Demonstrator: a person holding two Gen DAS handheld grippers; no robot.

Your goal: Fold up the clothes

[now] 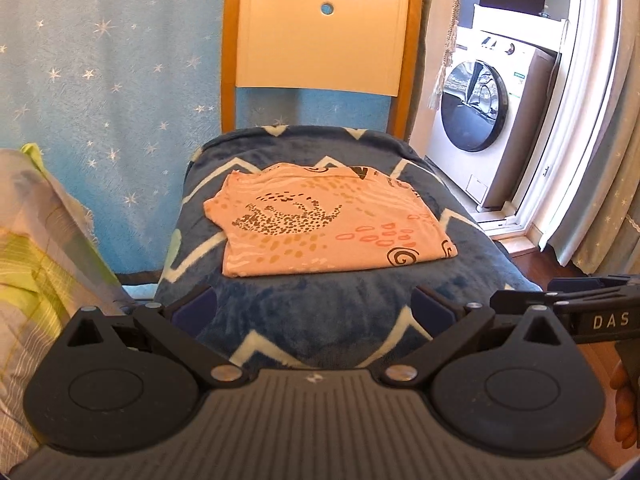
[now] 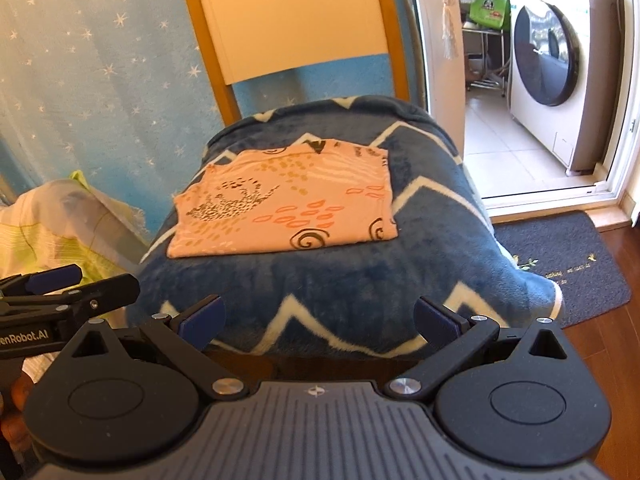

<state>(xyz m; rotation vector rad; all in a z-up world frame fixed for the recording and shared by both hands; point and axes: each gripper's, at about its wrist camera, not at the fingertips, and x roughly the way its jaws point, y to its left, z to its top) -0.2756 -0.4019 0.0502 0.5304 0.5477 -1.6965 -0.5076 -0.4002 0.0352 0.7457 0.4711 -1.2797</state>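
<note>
A pink patterned garment [image 1: 324,224] [image 2: 286,206] lies folded into a flat rectangle on a chair seat draped with a blue zigzag blanket [image 1: 320,312] [image 2: 320,288]. My left gripper [image 1: 316,308] is open, held back from the seat's near edge, with nothing between its fingers. My right gripper [image 2: 318,322] is open too, level with the blanket's front edge, and holds nothing. Each gripper shows at the edge of the other's view, the right one at the right of the left wrist view, the left one at the left of the right wrist view.
The wooden chair back [image 1: 320,24] rises behind the seat against a blue starred curtain [image 1: 100,80]. Bedding in green and white [image 1: 36,264] sits to the left. At the right are a washing machine [image 2: 556,64] past a doorway and a dark doormat [image 2: 568,264] on the wooden floor.
</note>
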